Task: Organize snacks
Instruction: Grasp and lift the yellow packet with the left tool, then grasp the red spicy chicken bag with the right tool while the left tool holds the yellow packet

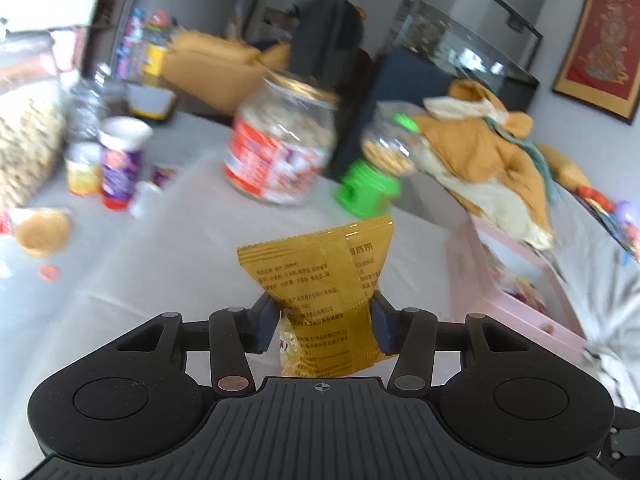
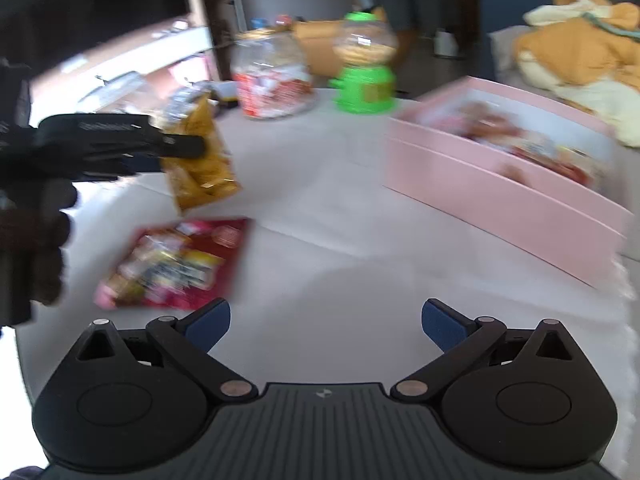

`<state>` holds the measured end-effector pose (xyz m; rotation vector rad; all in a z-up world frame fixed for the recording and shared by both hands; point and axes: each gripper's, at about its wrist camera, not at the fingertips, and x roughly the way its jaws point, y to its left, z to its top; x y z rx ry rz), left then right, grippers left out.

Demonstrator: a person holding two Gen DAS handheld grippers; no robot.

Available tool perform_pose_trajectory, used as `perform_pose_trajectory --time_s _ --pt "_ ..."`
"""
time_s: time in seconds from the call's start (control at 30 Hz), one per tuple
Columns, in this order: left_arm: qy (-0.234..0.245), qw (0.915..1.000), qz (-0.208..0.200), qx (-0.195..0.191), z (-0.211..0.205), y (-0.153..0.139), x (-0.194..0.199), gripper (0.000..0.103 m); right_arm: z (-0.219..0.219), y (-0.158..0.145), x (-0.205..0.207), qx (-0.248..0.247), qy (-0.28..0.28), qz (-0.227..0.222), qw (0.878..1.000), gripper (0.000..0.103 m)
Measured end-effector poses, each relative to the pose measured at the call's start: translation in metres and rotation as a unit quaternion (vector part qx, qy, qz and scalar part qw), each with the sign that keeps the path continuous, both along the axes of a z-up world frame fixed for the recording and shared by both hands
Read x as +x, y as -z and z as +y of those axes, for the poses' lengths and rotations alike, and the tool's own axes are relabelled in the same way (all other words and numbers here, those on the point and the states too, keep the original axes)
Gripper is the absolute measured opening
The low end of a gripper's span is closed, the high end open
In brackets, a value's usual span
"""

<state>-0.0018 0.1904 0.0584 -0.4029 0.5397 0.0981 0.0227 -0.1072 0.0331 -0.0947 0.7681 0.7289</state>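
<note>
White-clothed table [image 2: 320, 216], cluttered with jars; I have the yellow snack packet [image 1: 320, 280] clenched in my left gripper [image 1: 326, 322], lifted clear. My right gripper [image 2: 326, 324] gapes empty. Next, I'd carry it toward the pink box [image 2: 500, 192] at two o'clock

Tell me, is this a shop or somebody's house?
Probably somebody's house: a framed picture hangs on the wall, a fish tank stands behind, and snacks like a cookie jar sit on a cloth-covered table.

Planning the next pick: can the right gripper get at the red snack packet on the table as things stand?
Probably yes. The right gripper is open and empty, and the red snack packet lies flat just ahead to its left. The left gripper, holding the yellow packet, hangs above it, close.
</note>
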Motion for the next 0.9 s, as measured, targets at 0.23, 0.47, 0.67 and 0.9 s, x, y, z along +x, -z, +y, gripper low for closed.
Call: perform_pose_trajectory --time_s 0.23,0.47,0.67,0.9 --pt "-0.02 0.9972 0.04 0.06 0.015 -0.005 -0.031 0.053 0.083 0.005 -0.014 -0.011 -0.08 0.061 0.995 0.102" --pt "0.006 0.9963 0.055 0.065 0.011 0.004 -0.048 0.053 0.085 0.008 -0.019 -0.14 -0.074 -0.042 0.987 0.098" --pt "0.008 0.9962 0.049 0.072 0.011 0.007 -0.049 0.053 0.05 -0.009 0.005 -0.134 0.031 -0.03 0.99 0.094" --pt "0.008 0.9941 0.049 0.097 0.006 0.002 -0.056 0.053 0.083 -0.013 -0.003 -0.056 0.002 0.06 0.997 0.094"
